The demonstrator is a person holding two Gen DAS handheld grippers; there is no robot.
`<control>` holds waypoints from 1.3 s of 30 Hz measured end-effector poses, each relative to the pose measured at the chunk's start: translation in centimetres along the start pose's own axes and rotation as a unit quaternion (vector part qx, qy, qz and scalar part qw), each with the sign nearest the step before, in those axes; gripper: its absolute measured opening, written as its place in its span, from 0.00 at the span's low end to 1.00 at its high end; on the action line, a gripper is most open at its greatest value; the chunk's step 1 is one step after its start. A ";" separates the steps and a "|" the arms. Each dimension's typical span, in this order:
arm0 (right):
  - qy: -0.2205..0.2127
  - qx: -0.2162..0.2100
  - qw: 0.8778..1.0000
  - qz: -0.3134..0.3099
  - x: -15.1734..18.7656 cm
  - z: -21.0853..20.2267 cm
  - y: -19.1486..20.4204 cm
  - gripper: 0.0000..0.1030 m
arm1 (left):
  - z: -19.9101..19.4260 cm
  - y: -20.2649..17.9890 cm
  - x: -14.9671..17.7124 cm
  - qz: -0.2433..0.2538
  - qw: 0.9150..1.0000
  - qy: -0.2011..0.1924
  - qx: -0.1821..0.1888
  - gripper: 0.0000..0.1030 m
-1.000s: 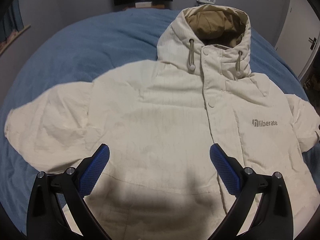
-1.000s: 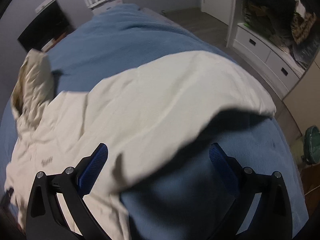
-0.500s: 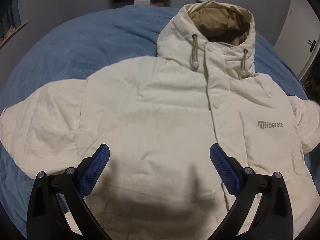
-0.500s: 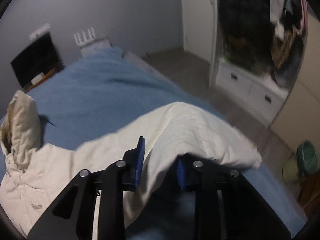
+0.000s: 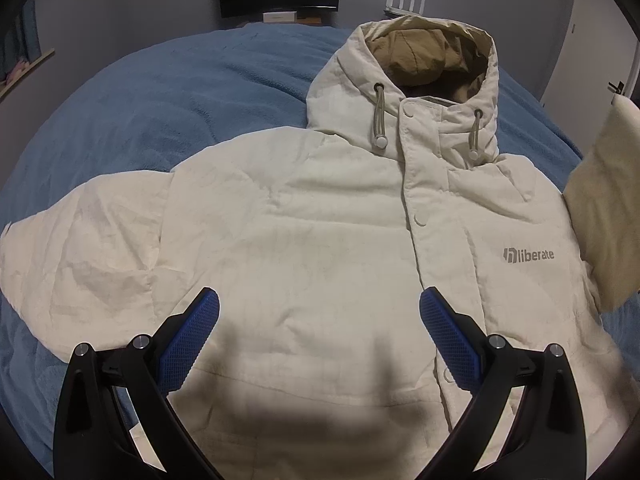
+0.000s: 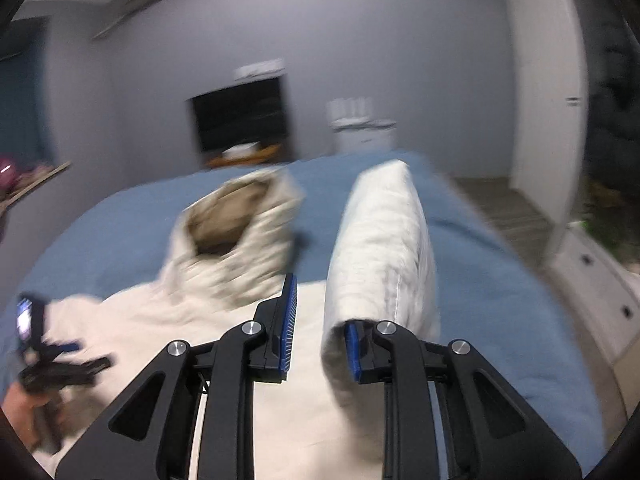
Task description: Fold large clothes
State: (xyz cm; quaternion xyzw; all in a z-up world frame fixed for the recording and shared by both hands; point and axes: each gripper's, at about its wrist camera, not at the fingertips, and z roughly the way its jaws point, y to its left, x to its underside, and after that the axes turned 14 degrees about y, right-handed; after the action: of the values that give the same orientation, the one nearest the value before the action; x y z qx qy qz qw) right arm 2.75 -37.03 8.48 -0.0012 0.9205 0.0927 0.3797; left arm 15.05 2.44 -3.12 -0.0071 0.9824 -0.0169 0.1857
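A: Where do things stand?

B: The jacket (image 5: 320,248) lies face up on the bed (image 5: 160,100), hood (image 5: 420,64) at the far end, front snapped shut. The right tool (image 6: 320,344) has the sleeve (image 6: 380,248) raised off the bed. The picture is blurred, and there is a gap between the two pads, so I cannot tell whether they truly pinch the cloth or whether it only drapes over the right-hand pad.

A: And the other one?

B: The left tool (image 5: 318,336) hangs over the lower front of the jacket with its pads spread wide, holding nothing.

A: So the step is bringing that sleeve across the chest?

B: That is my reading. To do it well, I would carry the sleeve low and flat over the front, towards the printed logo (image 5: 528,256), so the padded cloth does not balloon or twist. The fold line should run along the shoulder seam, straight down the side.

A: Any use for the free tool?

B: Yes. Press it on the body near the shoulder on the lifted side, so the whole jacket does not slide on the blanket. Thick padding springs back, so lay the sleeve down fully before letting go.

A: Risk?

B: If the hold is as shallow as it looks, the sleeve may slip halfway.
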 end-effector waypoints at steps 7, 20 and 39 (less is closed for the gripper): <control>0.076 -0.073 0.992 -0.068 4.6 3.4 6.6 0.18 | 0.6 1.1 0.1 -0.028 0.999 0.010 0.022 0.94; 0.222 -0.150 0.963 -0.037 6.7 11.6 8.2 0.64 | -1.7 -1.2 1.4 0.016 0.997 -0.033 0.065 0.94; 0.075 0.173 0.980 0.062 3.3 5.2 -5.0 0.93 | -2.1 -21.0 0.7 0.257 0.964 -0.025 0.068 0.90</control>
State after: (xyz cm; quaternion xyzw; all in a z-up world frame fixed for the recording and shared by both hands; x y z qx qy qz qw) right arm 4.39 -40.85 1.65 0.1142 0.9467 -0.0447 0.2980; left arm 13.80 -18.46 -0.71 0.2578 0.9427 -0.0356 0.2086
